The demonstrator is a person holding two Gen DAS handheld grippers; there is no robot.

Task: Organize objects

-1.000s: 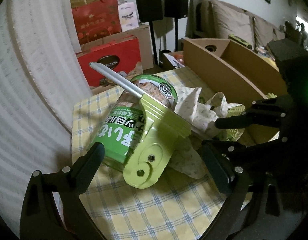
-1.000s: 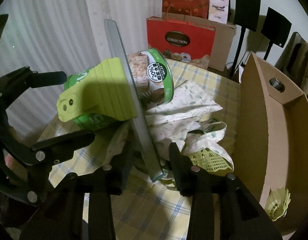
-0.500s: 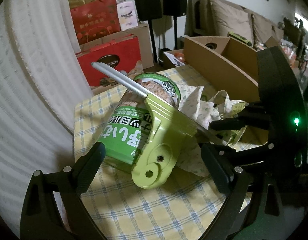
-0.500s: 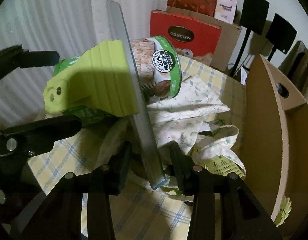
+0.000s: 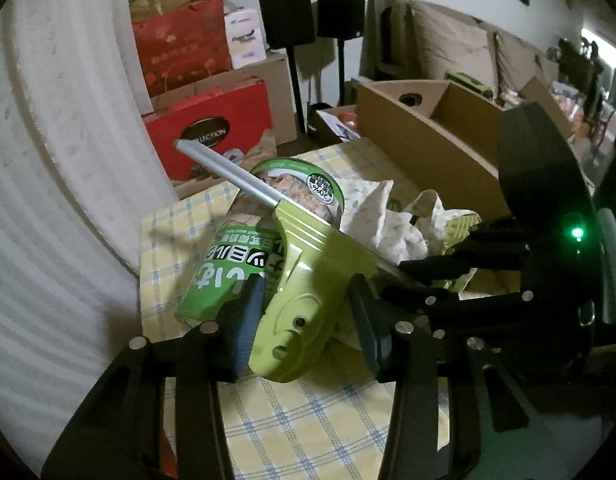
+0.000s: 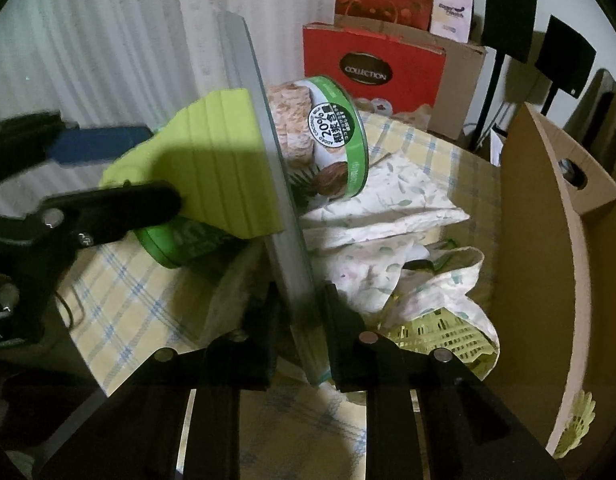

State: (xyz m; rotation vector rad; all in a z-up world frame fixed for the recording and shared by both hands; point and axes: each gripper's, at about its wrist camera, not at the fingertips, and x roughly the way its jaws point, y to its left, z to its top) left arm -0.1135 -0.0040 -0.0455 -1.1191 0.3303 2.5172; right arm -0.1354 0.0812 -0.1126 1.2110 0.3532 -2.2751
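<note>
Nearest us, our left tool [image 5: 303, 320] is closing around the green handle block of a lighter-like gadget [image 5: 308, 280]; its left pad touches, the right one looks just short. Our right tool [image 6: 297, 336] is closing on the same gadget's grey bar [image 6: 267, 184], which sits between its pads. The gadget leans across a tipped green can [image 5: 243, 256] on the checked tabletop [image 5: 308, 420]. Beyond lie crumpled floral cloth [image 6: 388, 216] and a yellow mesh basket [image 6: 432, 336] half buried under it. In our judgement little is sorted yet: the cardboard box [image 6: 548, 280] holds a shuttlecock [image 6: 576, 424], with most of its inside cut off.
</note>
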